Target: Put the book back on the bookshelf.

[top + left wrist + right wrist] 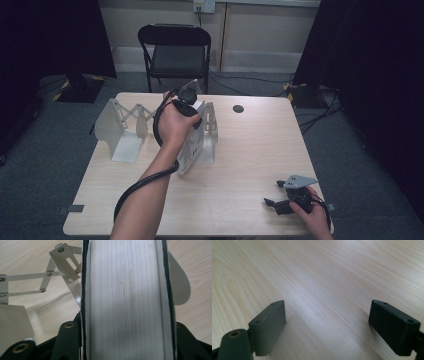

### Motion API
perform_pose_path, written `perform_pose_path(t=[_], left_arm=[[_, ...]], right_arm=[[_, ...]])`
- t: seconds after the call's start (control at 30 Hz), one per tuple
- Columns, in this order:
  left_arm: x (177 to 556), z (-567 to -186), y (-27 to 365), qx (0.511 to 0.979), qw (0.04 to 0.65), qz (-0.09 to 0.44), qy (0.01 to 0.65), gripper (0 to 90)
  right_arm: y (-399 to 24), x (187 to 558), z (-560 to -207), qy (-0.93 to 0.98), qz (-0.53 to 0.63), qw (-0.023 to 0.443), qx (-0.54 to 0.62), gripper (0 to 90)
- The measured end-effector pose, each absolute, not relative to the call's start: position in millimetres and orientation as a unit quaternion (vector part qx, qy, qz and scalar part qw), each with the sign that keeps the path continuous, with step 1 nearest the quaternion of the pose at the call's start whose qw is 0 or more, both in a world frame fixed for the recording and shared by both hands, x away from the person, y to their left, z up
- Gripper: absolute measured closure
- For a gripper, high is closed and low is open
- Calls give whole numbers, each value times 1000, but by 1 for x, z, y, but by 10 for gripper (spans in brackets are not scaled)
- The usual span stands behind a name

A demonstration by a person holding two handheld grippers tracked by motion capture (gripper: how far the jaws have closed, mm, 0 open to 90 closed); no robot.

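Two black jaws of my left gripper (192, 116) clamp a thick dark-covered book with white page edges (127, 302) by its covers, near the table's middle, at the right end plate of an extendable silver metal book rack with a scissor lattice (131, 120). In the left gripper view the book's page block runs straight up between the jaws. I judge it stiff and fairly heavy for this grip, and the smooth covers may slip, so I would keep the pinch across the full thickness, close to the middle of its height, and keep it upright. My right gripper (281, 198) rests near the front right corner of the pale wooden table (250, 150), jaws spread wide with only bare wood between them. Outward, the rack's left L-shaped end plate (117, 132) stands well apart, and the thin lattice bars just beside the book could snag it. Beyond the table stands a black folding chair (175, 50).
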State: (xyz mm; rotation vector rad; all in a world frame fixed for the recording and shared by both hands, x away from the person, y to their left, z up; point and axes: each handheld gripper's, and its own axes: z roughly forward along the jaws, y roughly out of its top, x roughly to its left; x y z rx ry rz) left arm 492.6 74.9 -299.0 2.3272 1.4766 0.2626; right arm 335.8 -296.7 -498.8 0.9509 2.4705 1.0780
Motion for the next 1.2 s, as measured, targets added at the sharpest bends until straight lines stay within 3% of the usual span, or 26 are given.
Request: perform_pose_path(t=[1.2], left_arm=[[513, -311, 70, 807, 178, 103, 554, 519]], right_arm=[[-297, 336, -499, 856, 373, 141, 330, 138]])
